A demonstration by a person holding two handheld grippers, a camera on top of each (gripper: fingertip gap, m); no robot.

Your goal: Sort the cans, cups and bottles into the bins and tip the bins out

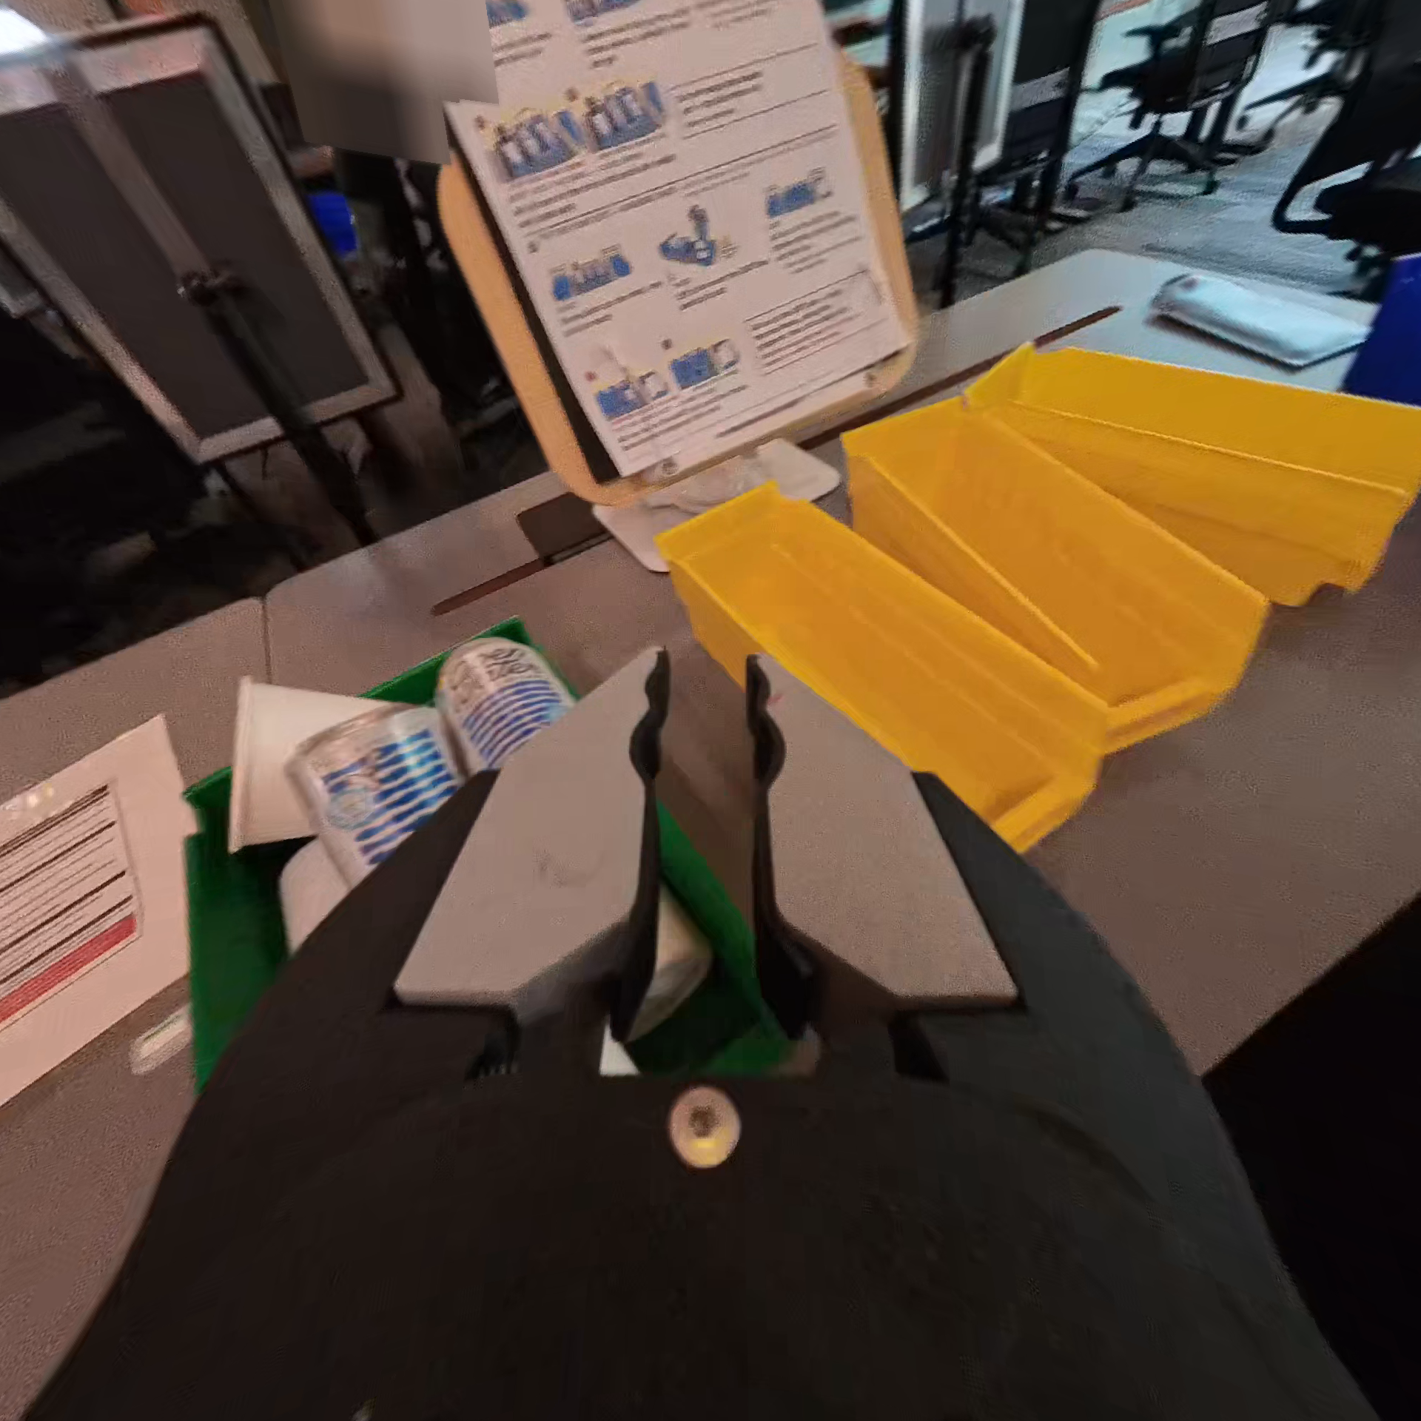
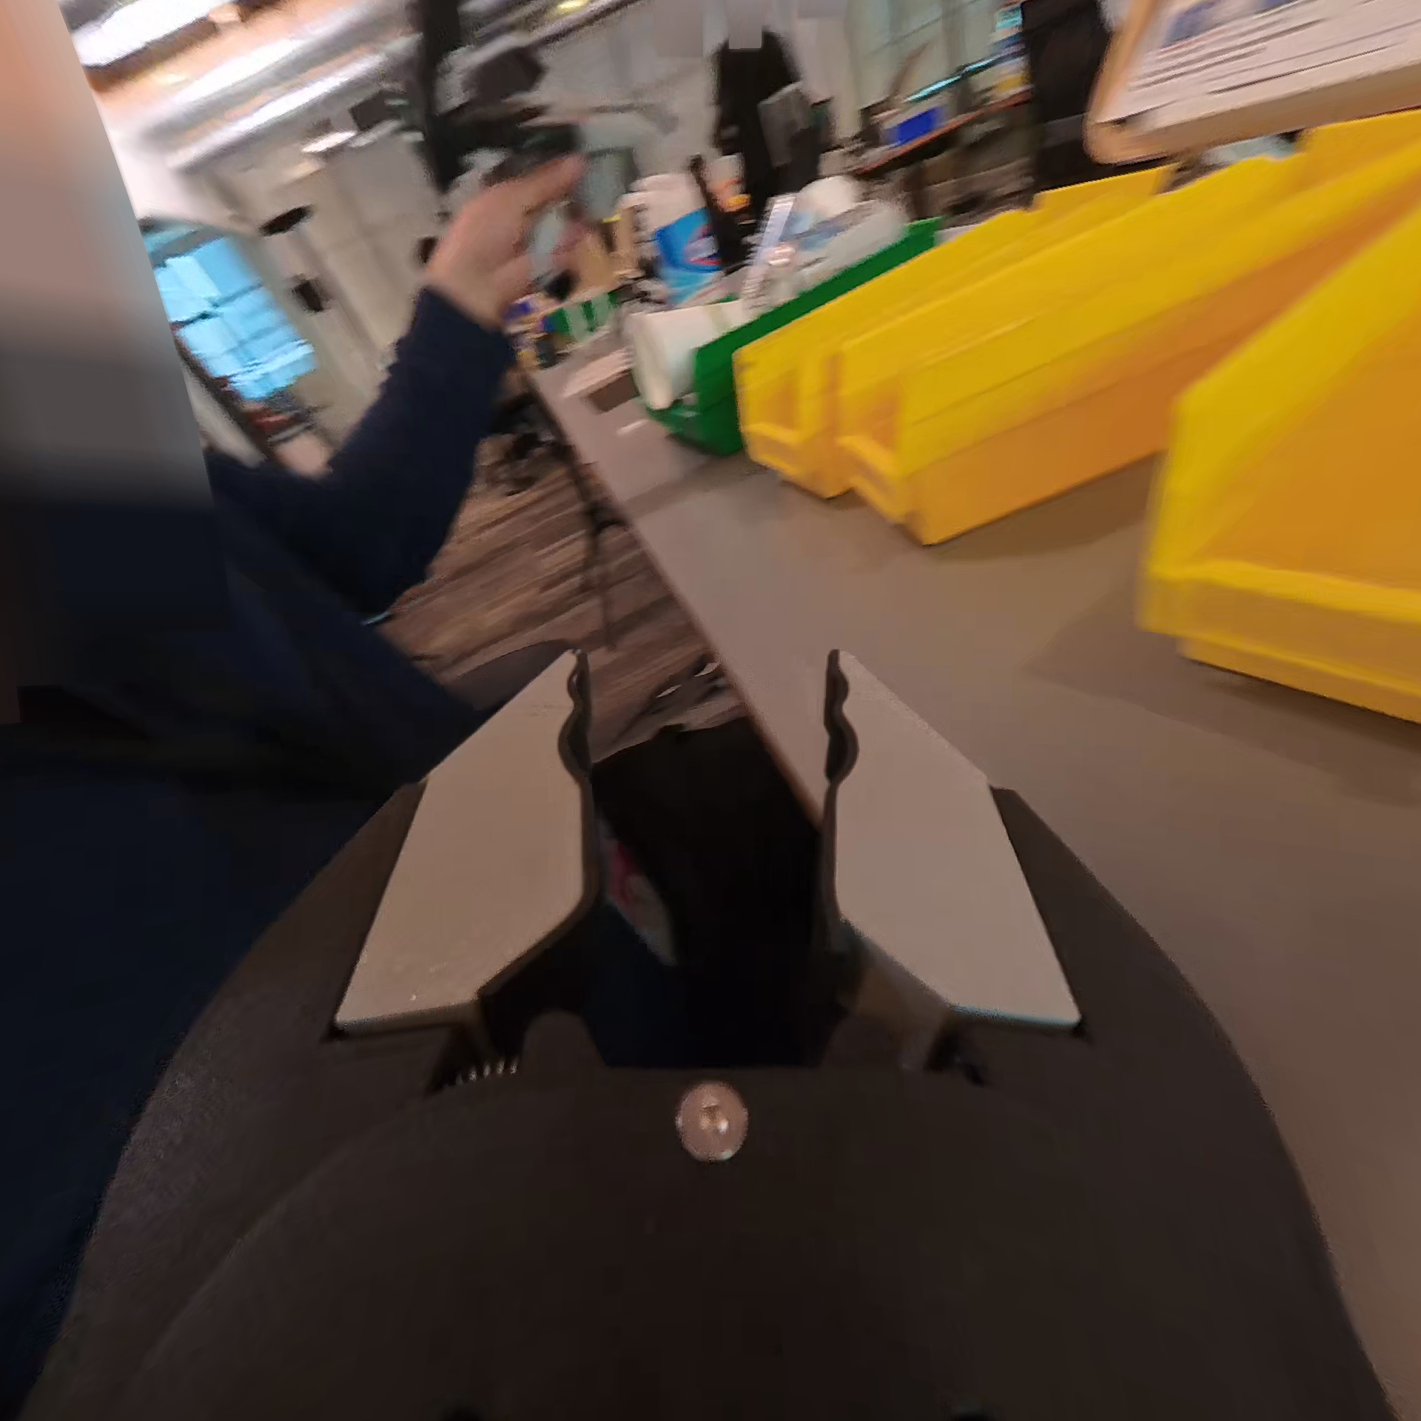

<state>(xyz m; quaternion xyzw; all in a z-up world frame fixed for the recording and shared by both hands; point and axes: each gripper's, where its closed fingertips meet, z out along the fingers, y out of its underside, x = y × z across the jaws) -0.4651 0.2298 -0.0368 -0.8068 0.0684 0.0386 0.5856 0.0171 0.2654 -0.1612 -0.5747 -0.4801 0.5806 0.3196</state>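
Note:
A green bin [image 1: 223, 923] on the grey table holds two blue-and-white cans [image 1: 384, 784] [image 1: 500, 692], a white paper cup [image 1: 269, 753] lying on its side, and other white items partly hidden by my gripper. Three yellow bins [image 1: 884, 653] [image 1: 1038, 538] [image 1: 1192, 461] lie side by side to its right and look empty. My left gripper [image 1: 706, 669] hovers over the green bin's right side, with its jaws a little apart and holding nothing. My right gripper [image 2: 706, 669] is open and empty over the table's front edge. The yellow bins [image 2: 1076, 384] and green bin [image 2: 715, 361] are farther off.
An instruction sheet on a stand [image 1: 692, 254] is behind the bins. A printed paper [image 1: 69, 884] lies left of the green bin. A person's dark-sleeved arm and raised hand [image 2: 492, 238] are left of the table. Office chairs stand beyond.

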